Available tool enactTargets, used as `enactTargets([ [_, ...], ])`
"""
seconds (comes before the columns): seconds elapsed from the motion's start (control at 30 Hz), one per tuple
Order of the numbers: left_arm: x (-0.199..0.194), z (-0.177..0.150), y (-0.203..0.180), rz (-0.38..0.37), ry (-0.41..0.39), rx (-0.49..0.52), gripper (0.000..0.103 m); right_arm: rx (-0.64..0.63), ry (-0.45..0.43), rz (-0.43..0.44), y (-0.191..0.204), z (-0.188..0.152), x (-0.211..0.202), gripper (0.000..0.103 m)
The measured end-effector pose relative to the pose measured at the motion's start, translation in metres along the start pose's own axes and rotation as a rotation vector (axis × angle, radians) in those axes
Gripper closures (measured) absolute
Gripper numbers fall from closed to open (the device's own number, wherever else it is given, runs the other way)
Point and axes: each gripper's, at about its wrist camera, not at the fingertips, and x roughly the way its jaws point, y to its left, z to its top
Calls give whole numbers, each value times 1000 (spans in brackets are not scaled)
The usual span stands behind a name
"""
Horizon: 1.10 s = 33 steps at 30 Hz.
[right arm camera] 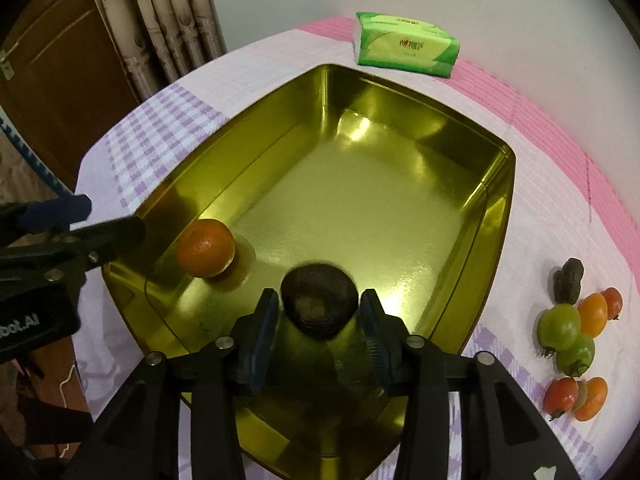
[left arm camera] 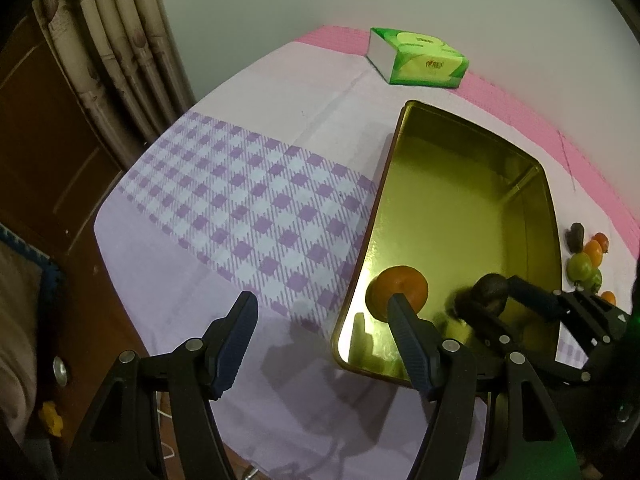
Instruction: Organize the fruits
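- Jaws of the right gripper (right arm camera: 319, 312) stand slightly parted around a dark, rounded, wrinkled fruit (right arm camera: 319, 304), pads just off its sides; left gripper (left arm camera: 322, 316) hangs released, empty.
- Gold metal rectangular tray (right arm camera: 496, 216) holds that fruit and a round orange mandarin (right arm camera: 205, 253).
- Remaining small tomatoes (right arm camera: 572, 340) lie right of the tray, nearer the right hand.

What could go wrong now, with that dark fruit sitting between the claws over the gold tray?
The dark fruit looks blurred and loose between the right gripper fingers, so it may roll across the slick gold tray and knock the orange. The left gripper hangs over the tray's rim beside that orange, so the two grippers could bump.
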Motion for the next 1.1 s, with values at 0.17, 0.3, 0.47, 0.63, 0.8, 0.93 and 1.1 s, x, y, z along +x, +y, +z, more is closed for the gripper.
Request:
enactTargets([
  [0.17,-2,1,-1,-4,-16,7,35,21,-64,-2,-9,-3,-23,57],
  [0.3,-3,0,-6,-6,-18,28,35,93,-130,7,-37,-19,-52,57],
  [0.47,-7,-3,-15,-12,-41,70,35,187,-168,-87,-87,-52,-83,57],
  [0.63,-9,-4,-23,-22,-50,102,35,314,-143,-195,-150,-99,-97,55],
  [0.8,-10,-6,-32,-37,-66,147,35,386,-100,-247,-188,-136,-89,55],
  [0.93,-15,-9,-41,-59,-85,186,35,404,-90,-250,-205,-148,-78,55],
  [1.1,-18,-12,-53,-91,-85,223,35,422,-114,-239,-216,-146,-71,55],
])
